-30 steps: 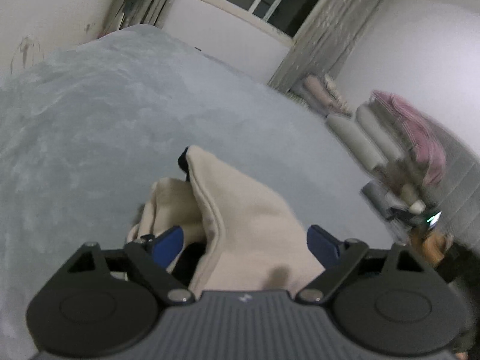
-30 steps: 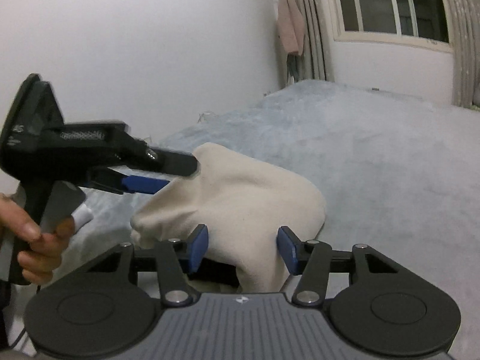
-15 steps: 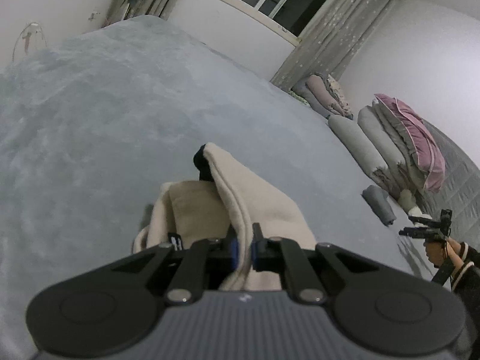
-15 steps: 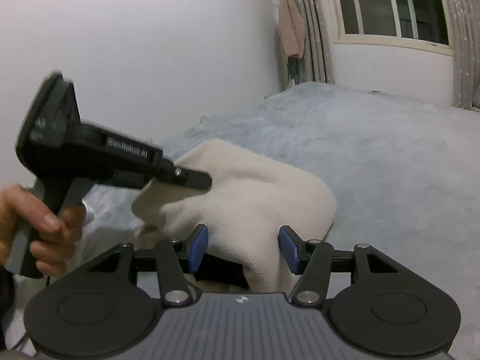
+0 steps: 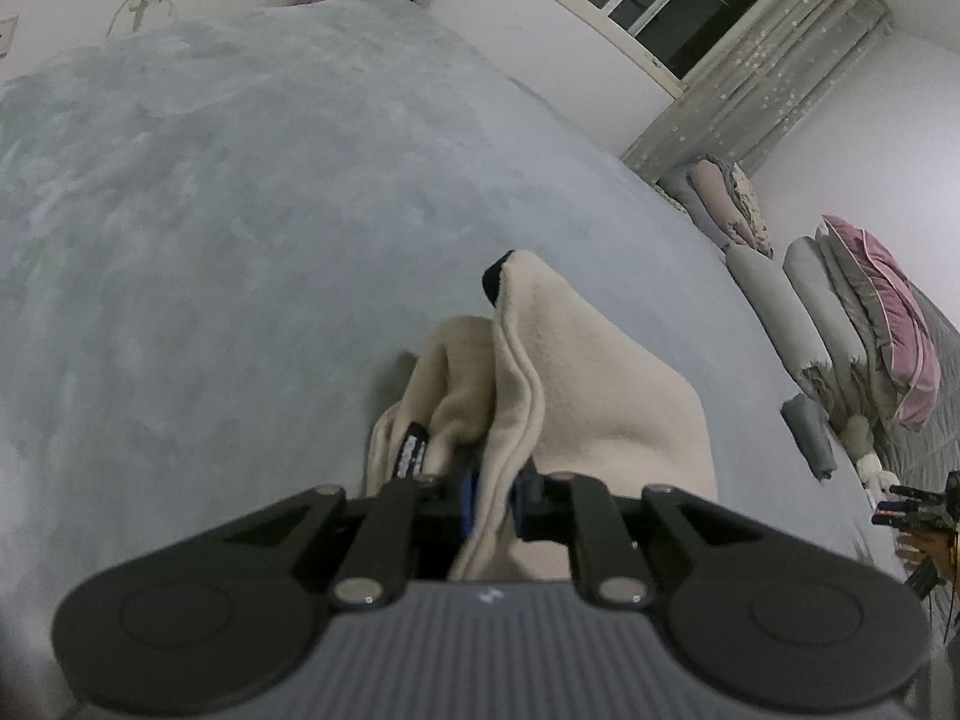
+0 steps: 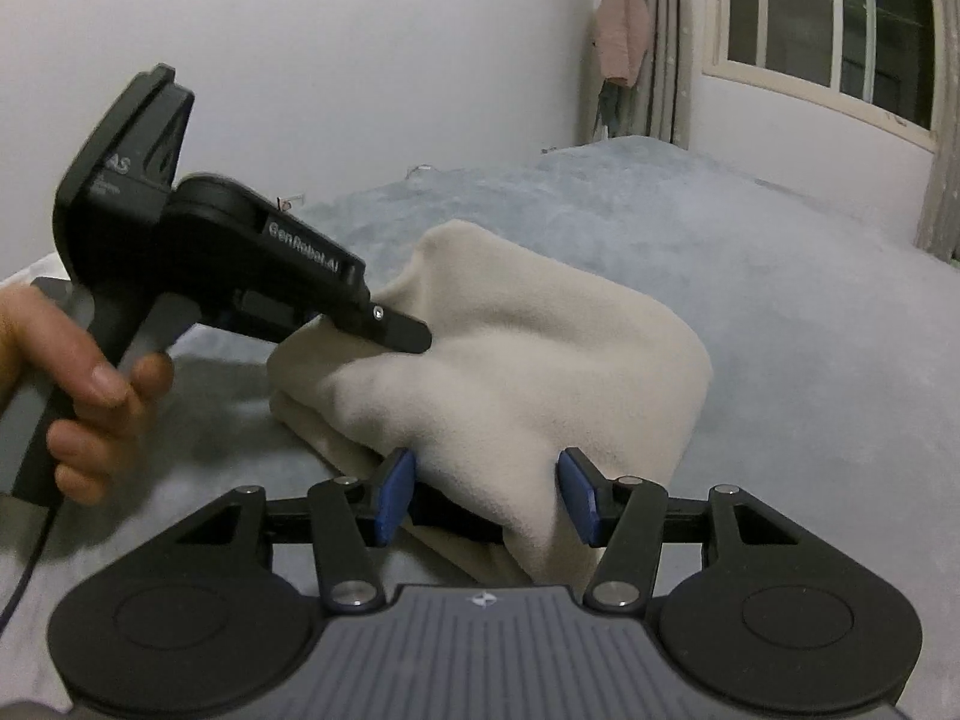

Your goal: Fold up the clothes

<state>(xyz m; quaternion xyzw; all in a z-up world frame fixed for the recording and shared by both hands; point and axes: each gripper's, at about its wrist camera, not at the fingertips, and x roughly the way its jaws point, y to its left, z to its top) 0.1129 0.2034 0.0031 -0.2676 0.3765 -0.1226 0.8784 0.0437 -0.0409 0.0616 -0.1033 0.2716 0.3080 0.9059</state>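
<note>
A cream fleece garment [image 5: 600, 372] lies bunched and partly raised on the grey-blue bed cover [image 5: 240, 240]. My left gripper [image 5: 495, 495] is shut on a folded edge of it, with the cloth pinched between the blue pads. In the right wrist view the same garment [image 6: 528, 360] rises as a soft hump, and the left gripper [image 6: 396, 330] grips its upper left corner, held by a hand [image 6: 90, 372]. My right gripper [image 6: 486, 495] stands open, its blue pads on either side of the garment's near lower fold without pressing it.
The bed cover [image 6: 780, 300] stretches wide around the garment. Pillows and rolled bedding [image 5: 870, 312] are stacked on the right, with a small folded grey item [image 5: 810, 432] before them. A hand holding a dark device [image 5: 918, 510] shows at the right edge. A window and curtains stand behind.
My left gripper went from open to shut on the garment's folded edge and drew it up a little. The right gripper stayed open around the near fold.
</note>
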